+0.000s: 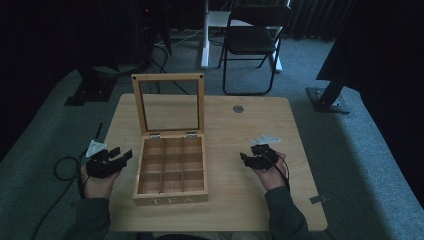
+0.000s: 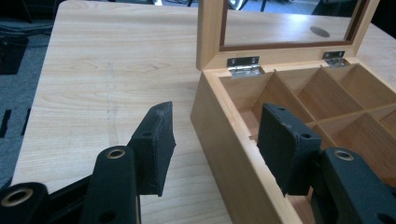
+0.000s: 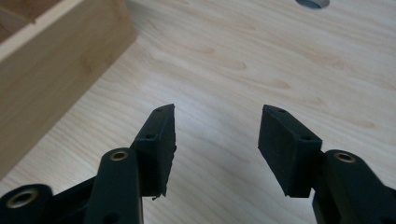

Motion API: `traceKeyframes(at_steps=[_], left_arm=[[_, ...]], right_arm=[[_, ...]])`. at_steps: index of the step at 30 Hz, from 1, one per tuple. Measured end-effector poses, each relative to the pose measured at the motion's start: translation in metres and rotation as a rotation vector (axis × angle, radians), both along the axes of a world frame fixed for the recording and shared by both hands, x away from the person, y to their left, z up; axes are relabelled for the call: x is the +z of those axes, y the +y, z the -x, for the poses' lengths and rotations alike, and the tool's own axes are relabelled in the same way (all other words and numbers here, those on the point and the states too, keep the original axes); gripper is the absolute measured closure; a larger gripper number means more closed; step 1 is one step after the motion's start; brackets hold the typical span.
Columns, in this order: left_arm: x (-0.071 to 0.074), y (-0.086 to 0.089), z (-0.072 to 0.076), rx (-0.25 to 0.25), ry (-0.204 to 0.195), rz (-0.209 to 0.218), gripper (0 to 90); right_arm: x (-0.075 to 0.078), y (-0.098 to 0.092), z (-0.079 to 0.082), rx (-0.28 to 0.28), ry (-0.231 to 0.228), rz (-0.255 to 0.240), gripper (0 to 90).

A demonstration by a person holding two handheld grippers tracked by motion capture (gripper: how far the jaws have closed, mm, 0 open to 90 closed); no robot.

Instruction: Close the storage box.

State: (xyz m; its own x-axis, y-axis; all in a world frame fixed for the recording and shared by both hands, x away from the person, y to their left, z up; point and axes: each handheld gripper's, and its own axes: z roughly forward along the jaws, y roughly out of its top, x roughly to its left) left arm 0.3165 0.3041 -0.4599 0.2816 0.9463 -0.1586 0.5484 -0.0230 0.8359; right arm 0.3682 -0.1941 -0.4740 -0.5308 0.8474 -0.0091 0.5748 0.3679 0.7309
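Note:
A wooden tea box (image 1: 170,170) marked TEA stands open on the table (image 1: 260,125), its glass-paned lid (image 1: 168,102) upright at the back. Its several compartments (image 2: 327,93) hold nothing. My left gripper (image 1: 121,156) is open just left of the box; in the left gripper view its jaws straddle the box's left wall (image 2: 224,140), one outside and one over the inside. My right gripper (image 1: 246,159) is open to the right of the box, above bare tabletop (image 3: 219,84), with nothing between its jaws. The box's side (image 3: 51,70) shows at the left of the right gripper view.
A round grommet (image 1: 238,108) sits in the table near its far edge. A folding chair (image 1: 252,40) and stand bases (image 1: 327,97) are on the floor beyond the table. A cable (image 1: 65,170) trails off the left edge.

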Motion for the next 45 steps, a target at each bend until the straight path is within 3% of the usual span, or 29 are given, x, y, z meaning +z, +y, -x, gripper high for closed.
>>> traceKeyframes(at_steps=[6, 19, 27, 45], left_arm=[[0.000, -0.005, -0.002, -0.017, -0.002, 0.002, 46.2], [0.005, -0.013, -0.009, -0.035, -0.003, -0.068, 47.3], [0.008, -0.012, -0.013, -0.031, -0.007, -0.069, 47.1], [0.010, -0.013, -0.026, -0.037, 0.000, -0.078, 47.1]], right_arm=[[0.005, 0.010, -0.006, 0.008, -0.012, 0.000, 45.7], [0.016, 0.037, -0.016, 0.056, -0.048, 0.021, 48.1], [0.022, 0.053, -0.024, 0.085, -0.068, 0.036, 48.7], [0.044, 0.073, -0.048, 0.100, -0.108, -0.009, 48.6]])
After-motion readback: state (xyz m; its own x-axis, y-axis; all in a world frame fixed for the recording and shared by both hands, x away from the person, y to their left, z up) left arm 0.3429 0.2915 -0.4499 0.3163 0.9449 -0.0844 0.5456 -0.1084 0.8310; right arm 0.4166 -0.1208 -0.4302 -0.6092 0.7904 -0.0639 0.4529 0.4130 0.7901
